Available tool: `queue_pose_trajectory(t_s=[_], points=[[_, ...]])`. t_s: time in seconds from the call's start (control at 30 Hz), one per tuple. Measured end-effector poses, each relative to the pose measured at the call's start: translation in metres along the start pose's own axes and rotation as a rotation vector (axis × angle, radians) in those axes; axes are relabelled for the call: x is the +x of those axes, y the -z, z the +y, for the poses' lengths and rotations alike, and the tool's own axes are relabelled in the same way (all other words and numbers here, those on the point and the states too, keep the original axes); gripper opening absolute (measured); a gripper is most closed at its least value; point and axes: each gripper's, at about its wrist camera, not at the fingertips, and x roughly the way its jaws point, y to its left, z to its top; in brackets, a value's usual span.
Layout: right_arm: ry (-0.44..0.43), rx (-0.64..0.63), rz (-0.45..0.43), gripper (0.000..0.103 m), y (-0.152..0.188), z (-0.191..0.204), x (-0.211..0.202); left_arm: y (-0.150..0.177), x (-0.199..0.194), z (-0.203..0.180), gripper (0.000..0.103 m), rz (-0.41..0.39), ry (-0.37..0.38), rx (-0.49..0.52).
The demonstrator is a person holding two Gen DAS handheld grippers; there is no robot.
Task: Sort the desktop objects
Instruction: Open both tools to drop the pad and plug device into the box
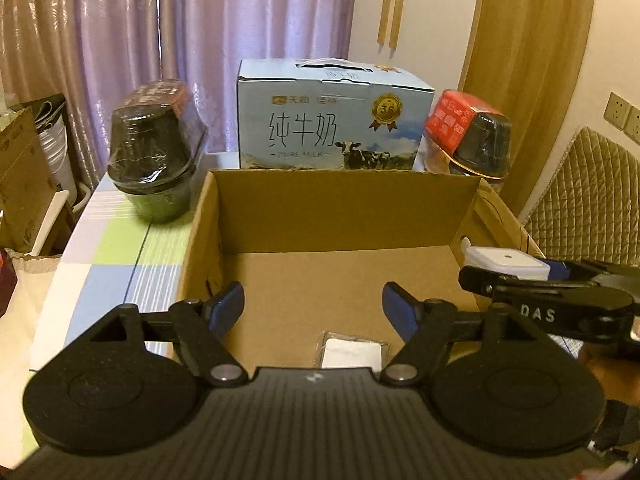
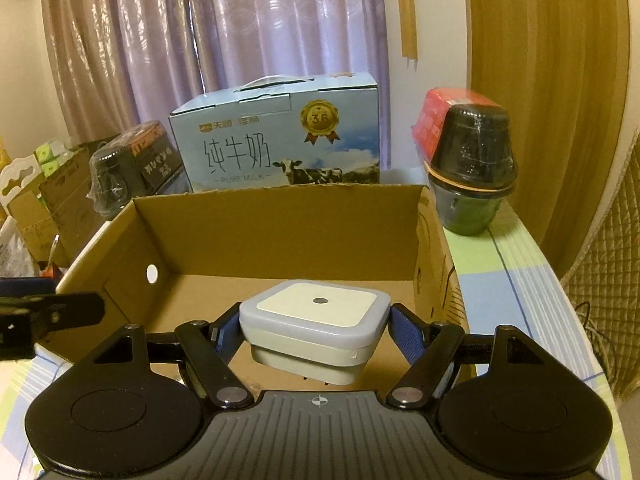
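Right wrist view: white plug [image 2: 314, 326] clamped by right gripper [image 2: 314, 334] above cardboard box [image 2: 280, 232], lower centre; left gripper [image 1: 312, 308] spread empty; one packet [image 1: 352, 354] already boxed.

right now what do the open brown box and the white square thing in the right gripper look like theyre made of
Open brown box: corrugated cardboard, matte brown; its top edge is ragged and the walls are thin folded panels.

White square thing in the right gripper: probably plastic, smooth with rounded corners, a slightly translucent upper part, an opaque lower body and a small dark dot on top. The look alone doesn't settle it.
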Motion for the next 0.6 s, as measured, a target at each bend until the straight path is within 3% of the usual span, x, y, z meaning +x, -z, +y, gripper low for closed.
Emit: queue_pose_trajectory(t_s=[0.03,0.13,0.37,0.6], points=[[-0.002,-0.002,-0.004,0.074,0.0,0.001,0.0,0.002,-0.003,0.0,0.074,-0.002,0.0,0.001],[-0.006,-0.005,-0.004,0.092,-0.002,0.004,-0.002,0.009,-0.012,0.003,0.077,-0.008,-0.002,-0.01],[0.0,-0.011,-0.032,0.093,-0.002,0.009,-0.024,0.029,-0.037,0.012,0.078,-0.013,-0.02,-0.024],[0.003,0.005,-0.085,0.094,0.005,0.0,-0.071,0.052,-0.071,0.02,0.082,-0.019,-0.039,-0.054]])
